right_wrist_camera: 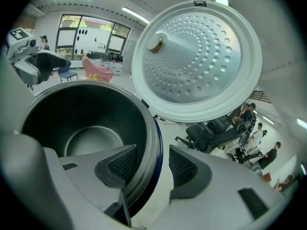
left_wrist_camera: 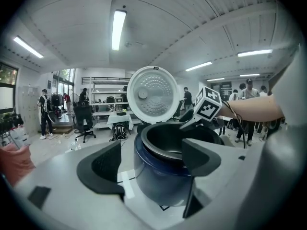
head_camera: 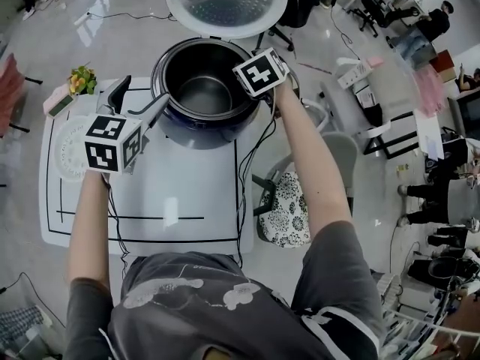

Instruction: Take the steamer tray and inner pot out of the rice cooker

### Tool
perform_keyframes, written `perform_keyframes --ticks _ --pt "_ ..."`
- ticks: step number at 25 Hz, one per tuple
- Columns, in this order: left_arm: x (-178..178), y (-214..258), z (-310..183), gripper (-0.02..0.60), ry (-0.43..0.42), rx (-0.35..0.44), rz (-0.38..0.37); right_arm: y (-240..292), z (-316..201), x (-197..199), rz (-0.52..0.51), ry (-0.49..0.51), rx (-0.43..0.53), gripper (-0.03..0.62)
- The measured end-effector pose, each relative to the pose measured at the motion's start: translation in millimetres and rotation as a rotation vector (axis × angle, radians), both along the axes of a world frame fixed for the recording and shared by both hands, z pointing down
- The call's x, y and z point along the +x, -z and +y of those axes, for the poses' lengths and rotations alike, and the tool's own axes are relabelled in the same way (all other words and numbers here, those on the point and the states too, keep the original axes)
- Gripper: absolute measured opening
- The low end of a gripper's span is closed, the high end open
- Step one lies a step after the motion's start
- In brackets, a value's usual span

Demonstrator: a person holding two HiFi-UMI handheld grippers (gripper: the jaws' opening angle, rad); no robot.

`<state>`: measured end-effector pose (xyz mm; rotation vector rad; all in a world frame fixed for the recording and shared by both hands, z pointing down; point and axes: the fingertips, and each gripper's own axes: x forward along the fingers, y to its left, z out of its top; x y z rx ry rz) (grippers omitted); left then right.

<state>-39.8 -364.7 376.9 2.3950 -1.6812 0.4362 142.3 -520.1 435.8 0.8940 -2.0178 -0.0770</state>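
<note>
- Because the right tongs (right_wrist_camera: 148,164) stand apart astride the rim at about 3 o'clock of the dark round metal inner pot (head_camera: 202,88), one pad inside the bowl and one outside with neither yet pressing, the bite could go wrong. The outer pad seems to lie beyond the dark blue rice cooker body (head_camera: 191,130) as well, so closing may pinch cooker wall and pot together, and nothing would lift free.
- If the pads catch only the thin lip, a one-sided hold would likely let the pot tip as it rises, scrape the cooker's wall or slip out.
- The left tongs (left_wrist_camera: 152,157) also stand apart and hold nothing, near the cooker's side at about 8 o'clock. Should the cooker slide on the white counter (head_camera: 180,193) during the pull, nothing is bracing it.
- The round white dimpled lid (head_camera: 225,2) stands open at 12 o'clock, so a lift drifting that way could knock it.
- The inner pot sits fully down in the cooker, at the counter's 12 o'clock edge.
- It is upright with its mouth facing straight up. Being round, it favours no sideways direction. Its main axis runs vertically, so the way out is straight up.
- A pale round perforated tray (head_camera: 70,152), probably the steamer tray, lies on the counter at 9 o'clock, partly hidden by the left marker cube.
</note>
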Motion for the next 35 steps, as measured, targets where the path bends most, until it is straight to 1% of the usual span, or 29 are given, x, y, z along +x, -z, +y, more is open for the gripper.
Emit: perform_keyframes --ticks 2,4,6,7,12,15,20,25,29,31,35 --pt "-1 0 2 0.39 0.006 -0.001 0.001 -1 -1 3 0.013 -0.02 0.01 0.229" --pt "-3 1 4 0.39 0.012 0.001 0.004 -2 0 2 0.033 -0.009 0.008 0.222" --pt "-4 4 5 0.391 0.015 0.006 0.001 -2 1 1 0.048 -0.004 0.003 0.167" --pt "-4 6 5 0.39 0.014 0.008 -0.004 -1 2 0 0.051 -0.008 0.003 0.166" --pt "-3 14 2 0.39 -0.002 0.02 -0.019 7 4 0 0.029 -0.026 -0.003 0.159" --pt "-4 19 -2 0.39 -0.011 0.027 -0.026 15 7 -6 0.023 -0.017 0.009 0.127" --pt "-5 23 -11 0.39 -0.027 0.037 -0.045 27 9 -14 0.028 -0.006 0.044 0.12" --pt "2 22 -21 0.39 -0.06 0.026 -0.059 48 13 -19 -0.011 0.01 0.092 0.112" --pt "8 15 -30 0.39 -0.099 0.002 -0.086 65 16 -25 -0.063 0.012 0.111 0.104" --pt "11 12 -38 0.39 -0.111 -0.005 -0.105 68 17 -25 -0.069 0.013 0.121 0.103" --pt "10 2 -56 0.39 -0.108 -0.033 -0.152 69 18 -26 -0.074 0.016 0.145 0.103"
